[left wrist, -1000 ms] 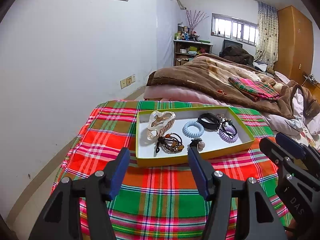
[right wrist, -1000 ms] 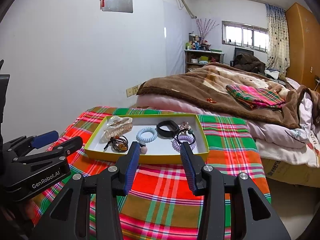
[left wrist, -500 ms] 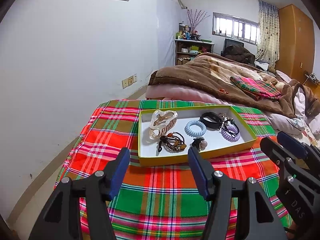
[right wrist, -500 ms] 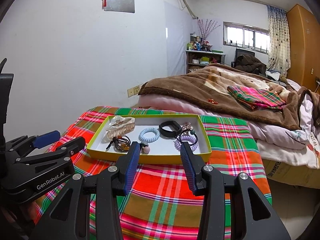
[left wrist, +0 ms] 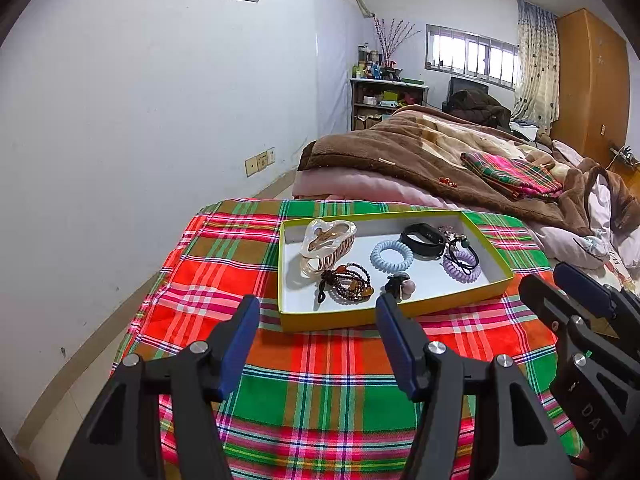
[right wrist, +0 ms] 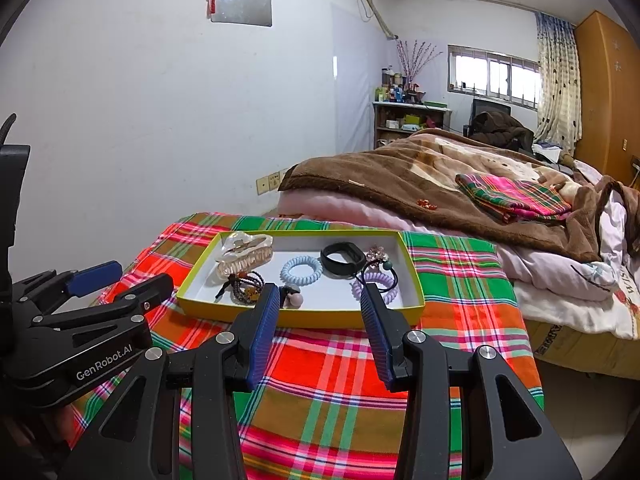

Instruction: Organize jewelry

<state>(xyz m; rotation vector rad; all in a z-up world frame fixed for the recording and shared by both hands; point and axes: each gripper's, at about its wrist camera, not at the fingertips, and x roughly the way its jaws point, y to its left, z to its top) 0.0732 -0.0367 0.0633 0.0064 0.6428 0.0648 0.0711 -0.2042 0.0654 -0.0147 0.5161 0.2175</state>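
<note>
Jewelry pieces lie gathered in a shallow yellow-rimmed tray (left wrist: pixel 396 316) on a table draped in red-and-green plaid cloth (left wrist: pixel 320 380), with a bed (right wrist: pixel 460 168) under a brown blanket beyond it. At the tray's far left sits a pearly claw clip (left wrist: pixel 326 240); nearer are a dark beaded bracelet (left wrist: pixel 348 284) and a small bobble tie (left wrist: pixel 400 285); a pale blue coil tie (left wrist: pixel 391 255), a black band (left wrist: pixel 423 236) and a lilac coil tie (left wrist: pixel 461 266) fill the right half. The left tool (left wrist: pixel 316 344) and the right tool (right wrist: pixel 320 328) both hover at the tray's near edge, jaws apart, holding nothing. Every piece in view rests inside the tray, a scene that fits either a sorted tray with the tools idle or one awaiting removal to some other place; the pictures do not settle which. Any pick here would call for a low, narrow pinch, as the pieces lie close together against the tray floor.
</note>
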